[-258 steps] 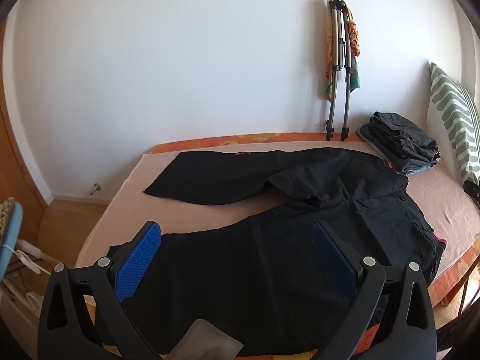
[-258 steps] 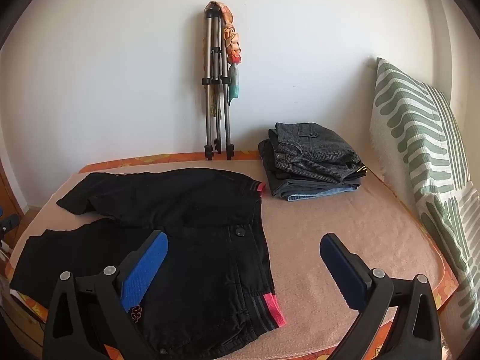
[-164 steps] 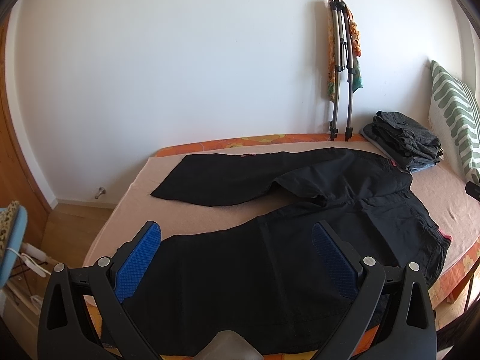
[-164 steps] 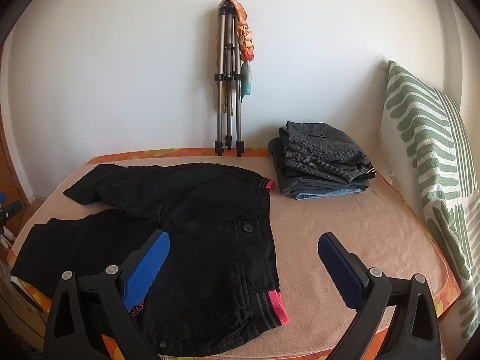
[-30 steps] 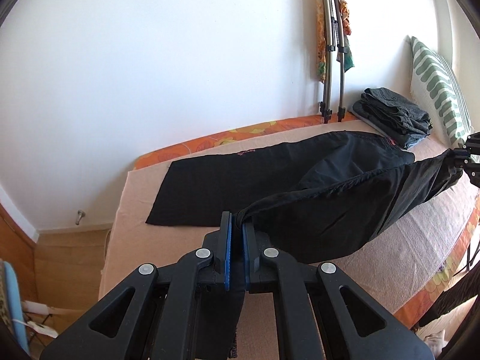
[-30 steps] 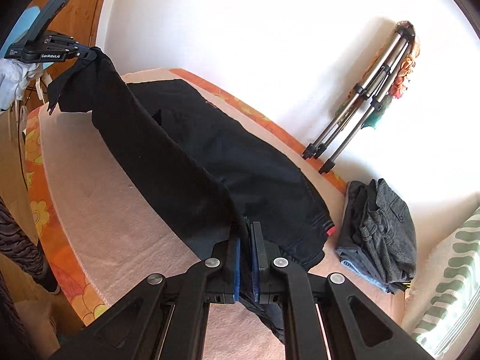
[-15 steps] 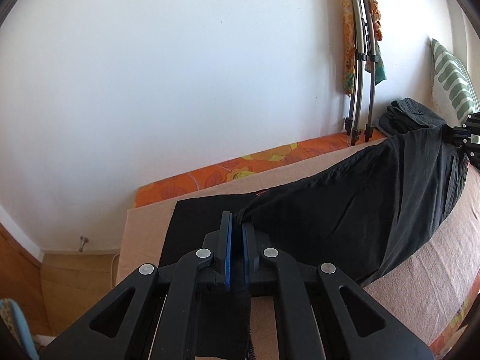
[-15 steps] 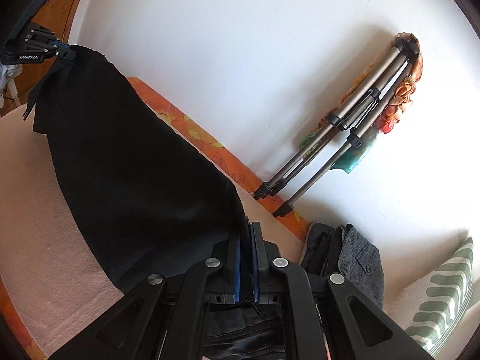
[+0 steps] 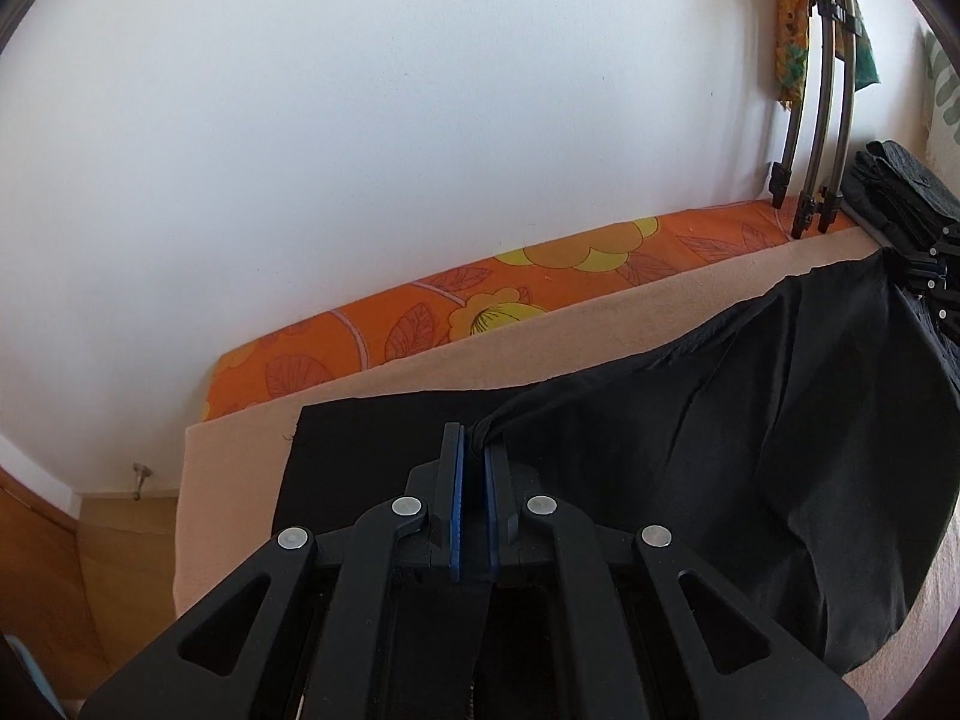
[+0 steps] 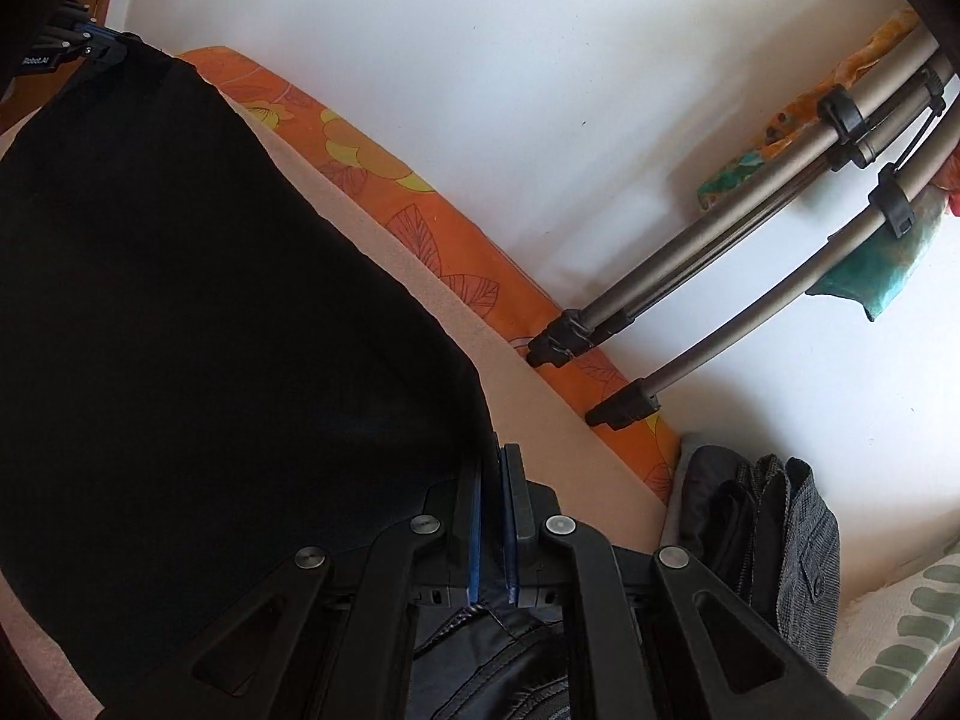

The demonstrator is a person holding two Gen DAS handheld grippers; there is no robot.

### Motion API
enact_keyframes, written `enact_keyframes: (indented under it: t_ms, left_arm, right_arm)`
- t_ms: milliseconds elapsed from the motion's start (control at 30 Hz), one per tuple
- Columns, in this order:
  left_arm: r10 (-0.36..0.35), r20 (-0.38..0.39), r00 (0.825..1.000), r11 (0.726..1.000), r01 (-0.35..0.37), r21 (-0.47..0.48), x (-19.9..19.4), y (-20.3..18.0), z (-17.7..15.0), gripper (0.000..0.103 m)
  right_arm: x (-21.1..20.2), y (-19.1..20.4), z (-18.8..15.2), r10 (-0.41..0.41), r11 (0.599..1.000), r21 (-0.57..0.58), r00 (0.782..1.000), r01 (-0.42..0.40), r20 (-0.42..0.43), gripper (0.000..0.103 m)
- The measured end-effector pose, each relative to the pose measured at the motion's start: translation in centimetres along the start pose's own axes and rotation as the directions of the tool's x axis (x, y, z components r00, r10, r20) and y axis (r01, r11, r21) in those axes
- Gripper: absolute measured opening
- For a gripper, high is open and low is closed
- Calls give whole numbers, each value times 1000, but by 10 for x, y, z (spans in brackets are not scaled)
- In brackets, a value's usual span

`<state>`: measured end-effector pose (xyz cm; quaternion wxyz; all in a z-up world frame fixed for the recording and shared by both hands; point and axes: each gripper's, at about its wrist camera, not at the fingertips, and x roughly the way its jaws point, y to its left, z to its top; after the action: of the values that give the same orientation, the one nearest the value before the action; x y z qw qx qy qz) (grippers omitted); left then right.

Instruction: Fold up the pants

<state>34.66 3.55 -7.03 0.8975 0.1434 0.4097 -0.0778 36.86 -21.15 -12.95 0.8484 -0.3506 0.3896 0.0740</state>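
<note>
Black pants (image 9: 750, 420) hang stretched above the bed (image 9: 234, 480): the left gripper (image 9: 471, 450) pinches the hem end, the right gripper (image 10: 497, 462) pinches the waist end. Likely step: laying one leg over the other. Next, lower both ends together, edges aligned.

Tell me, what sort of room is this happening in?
Most likely a bedroom. The black pants are spread over a bed with an orange flowered mattress set against a plain white wall, a green-patterned white pillow at one end, and a stack of folded grey clothes beside it.
</note>
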Motion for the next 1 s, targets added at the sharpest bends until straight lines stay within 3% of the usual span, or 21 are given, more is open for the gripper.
enact_keyframes:
  t_ms: [167,400,433,500,567,633,733,1000]
  left_arm:
    - [1,-39,999,1000,-1,4,36,-6,9,5]
    - [4,-67,998,1000,-5,-12,47,3,9,11]
    - [24,-66,998,1000,-24,-6,46,5,9,18]
    - [21,-59,998,1000,-22,-6,40,10,10,22]
    - [38,-43,998,999,-39,-12,31,17,12,43]
    - [43,-27,999,999,-44,-23,21,28,13,56]
    - [62,-14,998,997,-62,-45,11,47,13,62]
    - [169,1,986,978,-168,-127,-24,106,-11,62]
  right_arm:
    - [34,-1,-3,14,1000,4,999,-14,-49,3]
    - [50,2,-1,5,1000,-16,998,-6,-57,3]
    - [52,1,0,4,1000,-14,998,-5,-59,3]
    - [52,1,1,1,1000,-11,998,-2,-62,3]
    - [51,2,2,-3,1000,-10,998,3,-67,3]
    - [53,1,2,-7,1000,-13,997,6,-73,3]
    - [52,3,5,-6,1000,0,997,6,-81,3]
    - [54,3,7,-16,1000,-10,995,15,-100,4]
